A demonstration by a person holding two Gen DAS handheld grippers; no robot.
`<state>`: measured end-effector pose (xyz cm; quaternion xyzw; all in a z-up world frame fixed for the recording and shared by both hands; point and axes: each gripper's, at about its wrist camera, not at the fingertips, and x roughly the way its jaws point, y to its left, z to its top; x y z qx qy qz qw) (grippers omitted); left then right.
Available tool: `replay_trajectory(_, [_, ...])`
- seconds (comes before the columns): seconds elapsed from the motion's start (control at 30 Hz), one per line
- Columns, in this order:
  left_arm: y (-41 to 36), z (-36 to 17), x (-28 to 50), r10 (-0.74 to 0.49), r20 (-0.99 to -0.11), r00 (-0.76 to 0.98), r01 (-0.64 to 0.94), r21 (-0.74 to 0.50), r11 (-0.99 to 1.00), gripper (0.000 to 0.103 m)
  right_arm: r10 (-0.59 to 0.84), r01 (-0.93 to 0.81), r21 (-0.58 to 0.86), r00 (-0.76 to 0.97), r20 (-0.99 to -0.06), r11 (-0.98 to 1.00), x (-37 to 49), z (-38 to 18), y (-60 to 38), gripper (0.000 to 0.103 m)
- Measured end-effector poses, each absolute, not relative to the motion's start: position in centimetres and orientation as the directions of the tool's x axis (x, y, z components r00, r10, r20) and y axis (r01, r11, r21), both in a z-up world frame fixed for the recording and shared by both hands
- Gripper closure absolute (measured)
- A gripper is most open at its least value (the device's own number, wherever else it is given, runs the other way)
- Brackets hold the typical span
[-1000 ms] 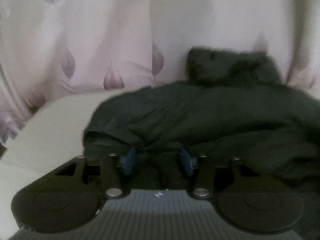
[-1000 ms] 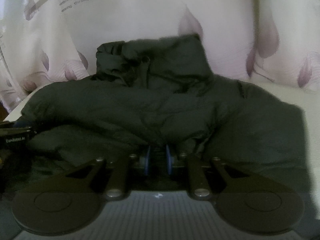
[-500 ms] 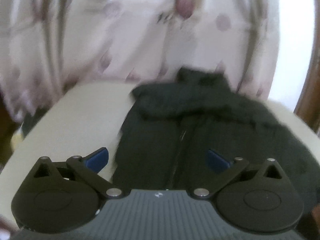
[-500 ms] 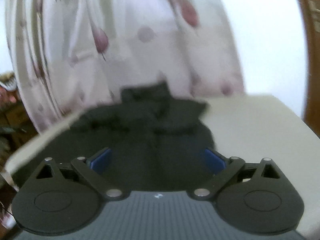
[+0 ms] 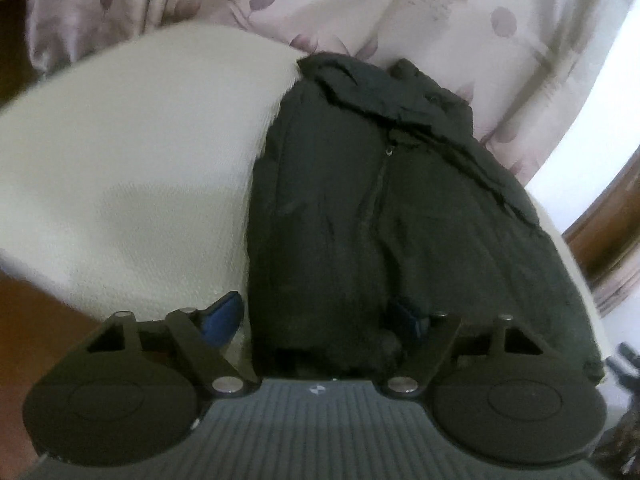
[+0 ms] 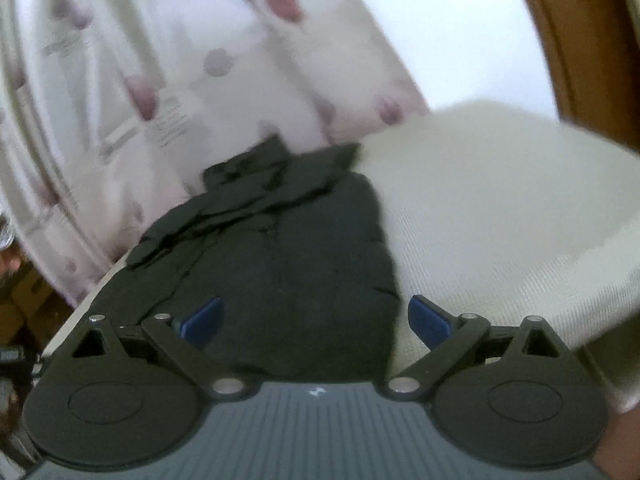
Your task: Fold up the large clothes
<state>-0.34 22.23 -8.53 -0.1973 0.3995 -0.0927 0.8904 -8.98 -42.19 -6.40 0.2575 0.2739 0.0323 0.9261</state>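
A dark padded jacket point(image 5: 360, 200) lies flat on a cream-covered surface point(image 5: 140, 160), collar at the far end and zip up the middle. Its sleeves look folded in across the chest. My left gripper point(image 5: 318, 320) is at the near hem. Its jaws are closing, with the hem's left corner between the blue pads point(image 5: 222, 322), which stand apart from the cloth on the left side. In the right wrist view the jacket point(image 6: 300, 260) shows again. My right gripper point(image 6: 316, 320) stands wide open over the hem's right corner, one pad point(image 6: 430, 322) above the cream cover.
A pale curtain with mauve flowers point(image 5: 400, 8) hangs close behind the collar. A brown wooden frame point(image 6: 580, 40) rises at the right. The cream cover point(image 6: 500, 208) stretches bare on both sides of the jacket. Brown floor point(image 5: 24, 320) shows past its near left edge.
Both grippers let go of the fabric near the collar, opened and drew back to the near hem. The left jaws stand narrower than half a second ago.
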Motion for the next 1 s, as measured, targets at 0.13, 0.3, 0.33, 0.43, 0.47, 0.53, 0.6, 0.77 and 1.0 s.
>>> replay_trajectory(0.13, [21.6, -9.1, -0.4, -0.334, -0.668, 0.665, 0.015, -0.435, 0.900, 0.022, 0.265, 0.120, 0.590, 0.810, -0.523, 0.799, -7.6, -8.8, -42.7, 0.004])
replay_trajectory(0.3, [21.0, -9.0, -0.4, -0.300, -0.685, 0.663, 0.011, -0.393, 0.920, 0.032, 0.300, 0.124, 0.586, 0.764, -0.571, 0.800, -5.9, -10.6, -41.1, 0.041])
replay_trajectory(0.33, [20.9, -9.0, -0.4, -0.286, -0.691, 0.664, 0.011, -0.373, 0.928, 0.042, 0.297, 0.125, 0.585, 0.765, -0.571, 0.802, -6.0, -10.7, -41.0, 0.044])
replay_trajectory(0.43, [21.7, -9.0, -1.0, -0.363, -0.661, 0.657, 0.066, -0.429, 0.901, 0.078, 0.334, 0.124, 0.643, 0.771, -0.542, 0.755, -7.0, -11.1, -41.9, 0.074])
replay_trajectory(0.47, [21.9, -9.0, -1.1, -0.378, -0.657, 0.652, 0.063, -0.450, 0.891, 0.078, 0.351, 0.121, 0.671, 0.777, -0.523, 0.732, -7.3, -11.1, -42.3, 0.080])
replay_trajectory(0.53, [21.9, -9.0, -1.1, -0.380, -0.657, 0.651, 0.061, -0.454, 0.889, 0.078, 0.358, 0.113, 0.688, 0.787, -0.502, 0.717, -7.5, -10.7, -42.6, 0.082])
replay_trajectory(0.6, [21.5, -8.9, -1.1, -0.395, -0.650, 0.649, 0.091, -0.449, 0.889, 0.077, 0.383, 0.091, 0.722, 0.798, -0.464, 0.686, -7.4, -10.6, -42.8, 0.083])
replay_trajectory(0.77, [21.7, -9.3, -0.5, -0.432, -0.623, 0.652, 0.075, -0.515, 0.854, 0.021, 0.412, 0.088, 0.743, 0.785, -0.462, 0.664, -6.4, -11.1, -43.1, 0.075])
replay_trajectory(1.0, [19.6, -8.8, 0.8, -0.416, -0.654, 0.632, 0.100, -0.463, 0.881, 0.085, 0.400, 0.100, 0.740, 0.789, -0.466, 0.665, -5.6, -11.3, -42.3, 0.085])
